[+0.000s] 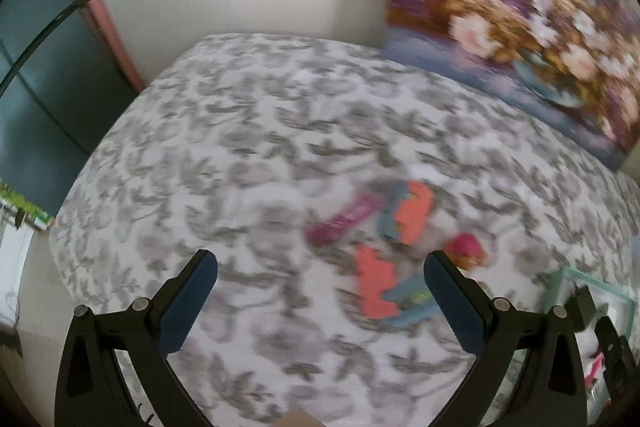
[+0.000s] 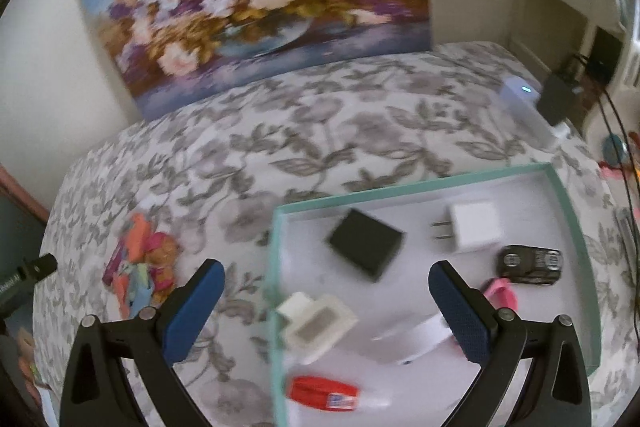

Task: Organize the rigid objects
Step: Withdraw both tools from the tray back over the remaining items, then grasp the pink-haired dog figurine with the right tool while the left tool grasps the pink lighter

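Grippers, left gripper point(image 1: 320, 283) and right gripper point(image 2: 326, 293), gape wide and empty; right hangs over the tray point(image 2: 576, 239), toy pile point(image 2: 138, 271) beside it.

Right tool point(image 2: 326, 273) spread wide, empty, above teal tray point(image 2: 576, 227) holding black box point(image 2: 365, 243), white charger point(image 2: 474, 227).

Left wrist view looks down and forward over the bed point(image 1: 248, 131), toys point(image 1: 384, 243) near. Right wrist view sits right, over the tray point(image 2: 576, 227). Both share painting point(image 1: 520, 19), toys, tray.
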Available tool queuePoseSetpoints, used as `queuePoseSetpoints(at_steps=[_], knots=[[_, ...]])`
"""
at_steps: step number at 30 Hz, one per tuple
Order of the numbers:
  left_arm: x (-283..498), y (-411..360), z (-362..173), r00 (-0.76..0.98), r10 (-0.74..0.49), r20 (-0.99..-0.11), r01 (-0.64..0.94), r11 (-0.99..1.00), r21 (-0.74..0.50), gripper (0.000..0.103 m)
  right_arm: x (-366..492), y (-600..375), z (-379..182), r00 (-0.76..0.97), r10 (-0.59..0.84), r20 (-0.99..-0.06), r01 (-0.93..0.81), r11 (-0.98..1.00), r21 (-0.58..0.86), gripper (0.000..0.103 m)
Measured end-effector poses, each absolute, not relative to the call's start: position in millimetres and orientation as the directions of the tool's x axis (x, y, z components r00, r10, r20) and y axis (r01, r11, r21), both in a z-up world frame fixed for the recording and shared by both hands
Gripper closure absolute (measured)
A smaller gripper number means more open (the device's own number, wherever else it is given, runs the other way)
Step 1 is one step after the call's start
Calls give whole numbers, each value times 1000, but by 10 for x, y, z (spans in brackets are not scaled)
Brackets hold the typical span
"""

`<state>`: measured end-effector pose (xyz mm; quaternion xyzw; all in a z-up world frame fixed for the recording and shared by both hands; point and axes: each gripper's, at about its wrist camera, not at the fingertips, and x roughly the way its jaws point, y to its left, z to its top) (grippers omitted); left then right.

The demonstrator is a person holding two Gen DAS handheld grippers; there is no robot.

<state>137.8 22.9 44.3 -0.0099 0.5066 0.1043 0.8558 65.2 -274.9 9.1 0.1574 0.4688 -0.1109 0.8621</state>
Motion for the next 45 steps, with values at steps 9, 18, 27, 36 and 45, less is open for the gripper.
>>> queuePoseSetpoints(at_steps=[9,18,27,36,45], knots=[[1387,938,418,447,205,-871,-283,956,80,0,878,-2033,44,526,7,-851,226,963,148,0],[1437,1269,171,398,168,-902,-317,948,36,0,1014,-1422,-126,485,69,-872,108,984,138,0],[1545,1156,-282,328,29,-944,-286,956,-70,0,1257,-1082,-427,436,91,-895,53,991,126,0],[1648,1108,-462,342,-28,-939,-269,955,-127,0,1481,-1190,-548,417,151,-897,92,974,206,0],[1914,937,-569,374,-25,-927,-165,982,-93,0,1749,-1360,-527,385,147,-911,116,972,206,0]])
